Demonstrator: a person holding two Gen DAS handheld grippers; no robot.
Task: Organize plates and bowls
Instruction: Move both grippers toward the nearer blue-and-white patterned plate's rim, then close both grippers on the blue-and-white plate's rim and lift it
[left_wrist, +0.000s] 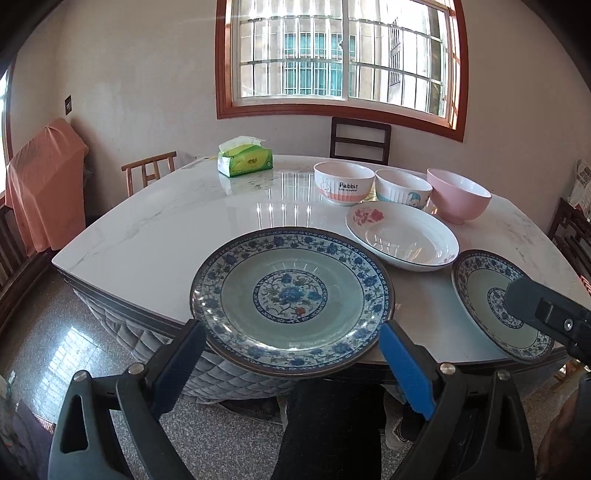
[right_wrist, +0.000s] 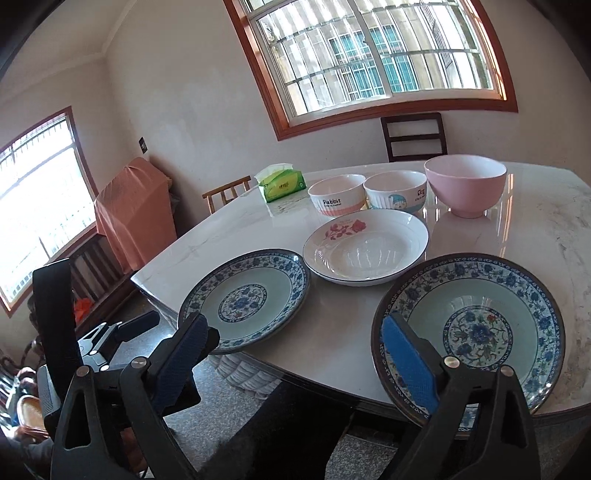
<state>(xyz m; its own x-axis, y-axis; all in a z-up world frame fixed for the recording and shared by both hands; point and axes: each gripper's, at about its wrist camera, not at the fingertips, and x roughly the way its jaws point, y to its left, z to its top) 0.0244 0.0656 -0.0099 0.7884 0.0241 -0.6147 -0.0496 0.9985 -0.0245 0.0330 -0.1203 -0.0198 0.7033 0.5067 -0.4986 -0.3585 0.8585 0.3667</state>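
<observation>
White marble bench (right_wrist: 236, 236) holds two blue plates (left_wrist: 291, 299) near the front edge, white plate (right_wrist: 365, 247) and three bowls (right_wrist: 397, 194) behind, nothing stacked; both jaws spread, empty.

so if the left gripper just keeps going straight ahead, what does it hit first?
Most likely the near rim of the round blue-and-white floral plate overhanging the white marble table edge. The left gripper is open, fingers flanking that rim. Depth is unclear; contact looks imminent.
</observation>
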